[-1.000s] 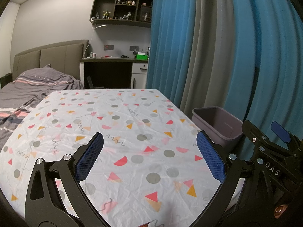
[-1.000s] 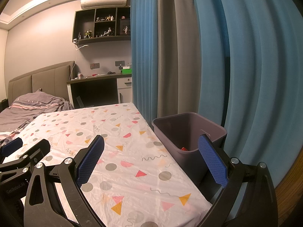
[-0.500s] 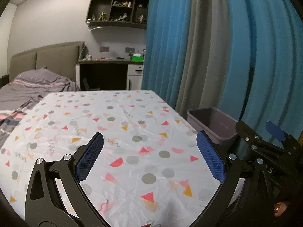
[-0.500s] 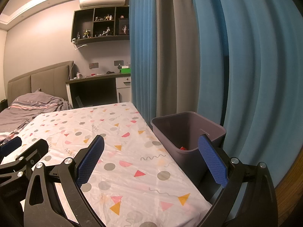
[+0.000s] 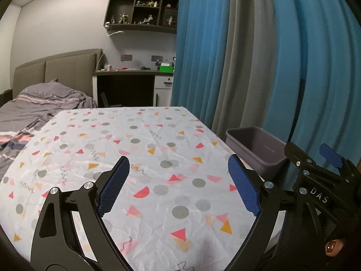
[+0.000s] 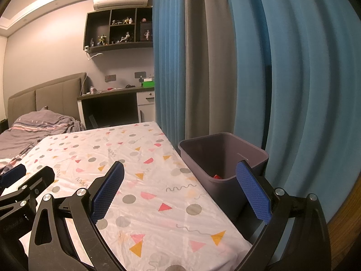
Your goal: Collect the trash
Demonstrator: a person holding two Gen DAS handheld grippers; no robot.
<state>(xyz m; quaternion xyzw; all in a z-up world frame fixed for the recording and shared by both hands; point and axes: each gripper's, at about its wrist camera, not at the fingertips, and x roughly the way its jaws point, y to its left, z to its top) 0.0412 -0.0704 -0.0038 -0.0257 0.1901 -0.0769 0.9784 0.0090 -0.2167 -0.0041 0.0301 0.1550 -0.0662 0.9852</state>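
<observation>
Left wrist view: left gripper (image 5: 178, 185) hovering above tabletop (image 5: 144, 149) with patterned cloth, fingers (image 5: 114, 186) spread wide, gripping nothing. Grey bin (image 5: 257, 149) standing off tabletop's right edge, beside blue curtain (image 5: 304, 67). Right gripper (image 5: 320, 180) showing at right, near bin.

Right wrist view: right gripper (image 6: 180, 192) hanging over tabletop's right edge (image 6: 158, 180), fingers (image 6: 253, 194) spread wide, empty. Bin (image 6: 223, 155) sitting just ahead; red trash (image 6: 217, 176) lying at its bottom. Left gripper (image 6: 24, 189) showing at left.
</observation>
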